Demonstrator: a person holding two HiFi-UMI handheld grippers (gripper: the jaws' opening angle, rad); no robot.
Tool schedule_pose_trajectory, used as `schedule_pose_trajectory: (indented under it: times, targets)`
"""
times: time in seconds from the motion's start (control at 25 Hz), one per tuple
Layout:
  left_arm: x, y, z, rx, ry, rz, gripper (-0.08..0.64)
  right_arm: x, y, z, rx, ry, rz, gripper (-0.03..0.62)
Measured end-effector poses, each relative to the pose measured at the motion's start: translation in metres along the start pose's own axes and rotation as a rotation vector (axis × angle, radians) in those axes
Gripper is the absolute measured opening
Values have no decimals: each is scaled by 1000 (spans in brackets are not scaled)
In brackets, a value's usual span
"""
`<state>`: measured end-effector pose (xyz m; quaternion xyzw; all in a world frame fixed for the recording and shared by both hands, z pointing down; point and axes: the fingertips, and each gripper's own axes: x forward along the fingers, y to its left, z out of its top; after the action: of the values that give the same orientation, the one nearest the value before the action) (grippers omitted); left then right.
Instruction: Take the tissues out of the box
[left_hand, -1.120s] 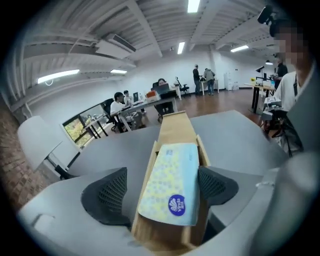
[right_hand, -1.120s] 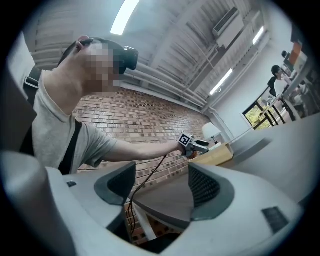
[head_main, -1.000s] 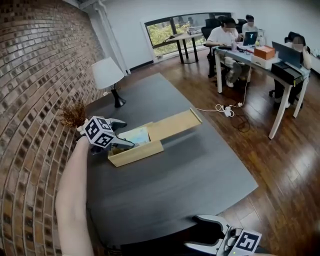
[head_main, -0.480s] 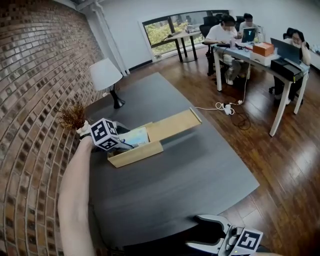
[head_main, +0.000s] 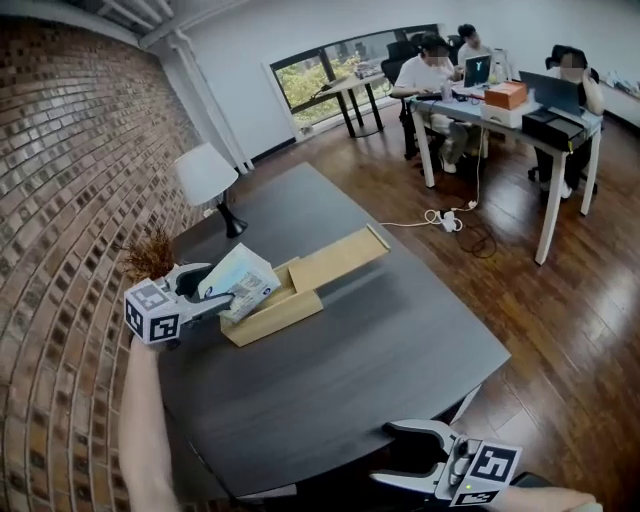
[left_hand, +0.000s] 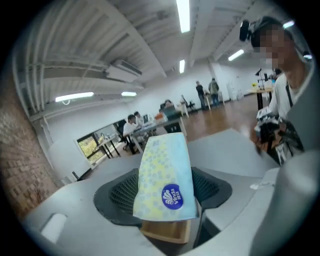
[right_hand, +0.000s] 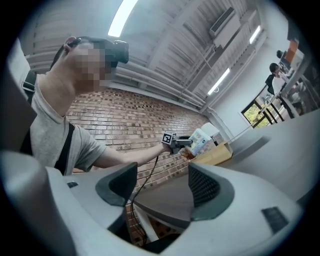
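A dark grey rectangular table (head_main: 380, 340) stands against a red brick wall (head_main: 60, 200) in a large office with a dark wooden plank floor (head_main: 560, 300) and one wide window (head_main: 320, 70) at the far end. Near the window, three seated people (head_main: 430, 62) work at a long white desk (head_main: 500, 118).

On the table there are one white-shaded lamp with a black stem (head_main: 205, 175), one tuft of brown dried plant (head_main: 150, 258) beside the wall, and one shallow light wooden box (head_main: 275, 315). Its flat sliding wooden lid (head_main: 335, 258) is pushed out towards the far side, so the near end of the box is open.

There is one pale blue and yellow soft pack of tissues (head_main: 240, 282). The left gripper (head_main: 222, 298) has its two jaws clamped on the pack's sides and holds it tilted above the open end of the box; in the left gripper view the pack (left_hand: 165, 175) fills the gap between the jaws, with the box below.

The right gripper (head_main: 412, 456) hangs at the near edge of the table, well apart from the box. Its jaws stand wide apart with nothing between them (right_hand: 160, 185).
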<state>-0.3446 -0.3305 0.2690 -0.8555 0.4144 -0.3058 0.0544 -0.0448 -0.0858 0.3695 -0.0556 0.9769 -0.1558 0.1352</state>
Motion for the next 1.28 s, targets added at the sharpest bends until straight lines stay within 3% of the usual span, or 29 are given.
schedule_pose_trajectory:
  times: [0.08, 0.16, 0.24, 0.4, 0.52, 0.6, 0.68, 0.76, 0.84, 0.92, 1.12, 1.28]
  targets:
    - [-36, -25, 21, -122, -226, 1, 333, -1, 2, 0, -12, 6, 2, 314]
    - [-58, -58, 23, -238, -395, -20, 327, -1, 5, 0, -23, 14, 6, 314]
    - [-61, -86, 7, -295, -433, -29, 322, -1, 7, -1, -31, 15, 10, 314]
    - [-68, -119, -22, -330, -391, -23, 316, 4, 14, -3, -59, 10, 26, 314]
    - [-95, -140, -13, -397, -532, -11, 316, 5, 19, -6, -73, 26, 34, 314]
    - [-124, -155, -3, -490, -720, 0, 316, 5, 21, -7, -79, 32, 43, 314]
    - [-155, -170, 3, -623, -985, -14, 316, 4, 23, -6, -84, 30, 48, 314]
    - [-180, -189, 5, -763, -1268, -73, 316, 4, 26, -6, -89, 28, 52, 314]
    - [-191, -211, 1, -867, -1443, -119, 316, 5, 29, -7, -95, 29, 61, 314]
    - [-191, -237, -2, -916, -1523, -141, 316, 4, 33, -8, -96, 32, 73, 314]
    - [-199, -291, 14, -949, -1701, -225, 316, 2, 34, -6, -49, 14, 86, 313]
    - [-206, -324, 9, -956, -1767, -255, 316, -5, 35, -4, -6, 11, 94, 307]
